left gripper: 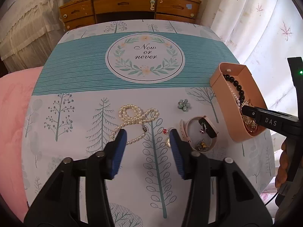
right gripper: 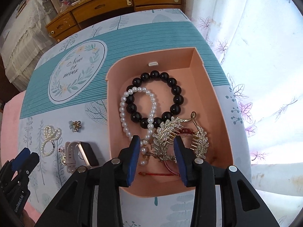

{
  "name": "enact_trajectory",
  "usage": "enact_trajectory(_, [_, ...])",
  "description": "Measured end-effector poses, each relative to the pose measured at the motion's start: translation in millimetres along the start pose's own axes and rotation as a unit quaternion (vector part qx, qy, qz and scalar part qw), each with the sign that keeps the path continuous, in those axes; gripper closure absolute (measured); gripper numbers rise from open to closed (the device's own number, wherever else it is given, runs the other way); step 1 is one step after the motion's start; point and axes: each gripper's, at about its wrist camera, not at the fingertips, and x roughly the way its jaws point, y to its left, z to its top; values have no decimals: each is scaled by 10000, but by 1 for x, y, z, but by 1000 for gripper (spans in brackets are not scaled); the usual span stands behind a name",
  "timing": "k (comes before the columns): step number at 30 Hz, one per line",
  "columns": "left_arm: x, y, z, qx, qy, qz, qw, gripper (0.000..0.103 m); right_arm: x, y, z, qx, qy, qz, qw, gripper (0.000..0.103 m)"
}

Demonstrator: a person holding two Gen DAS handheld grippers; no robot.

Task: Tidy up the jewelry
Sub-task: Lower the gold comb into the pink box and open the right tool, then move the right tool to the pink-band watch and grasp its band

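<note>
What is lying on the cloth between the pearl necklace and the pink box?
In the left wrist view, between the pearl necklace and the pink box lie a green flower brooch and a pink smartwatch.

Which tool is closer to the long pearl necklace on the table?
Left. The left tool hangs just over the pearl necklace, one finger overlapping its near strand. The right tool is off to the side, over the pink box above a leaf hair clip.

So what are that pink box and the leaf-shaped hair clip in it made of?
Pink box: probably plastic, with smooth matte walls and rounded moulded corners. Leaf-shaped hair clip: looks like gold-toned metal set with small clear stones that sparkle; whether glass or crystal, I cannot tell.
</note>
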Motion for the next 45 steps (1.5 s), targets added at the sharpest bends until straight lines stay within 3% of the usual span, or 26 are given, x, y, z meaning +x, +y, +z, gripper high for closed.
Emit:
enact_trajectory(7, [-6,5,-5,-11,-91,-22,10000,53,-26,12,-12,23,-242,1,9997,66])
enact_trajectory(18, [-17,16,-10,-63,-234,28,9997,53,-65,47,-40,-444,-505,113,9977,66])
enact_trajectory(27, [-21,28,-13,-172,-291,89,9994,53,-67,76,-51,-732,-447,210,9961,66])
enact_trajectory(45, [-23,38,-9,-209,-424,282,9985,53,-65,98,-54,-987,-385,399,9936,66])
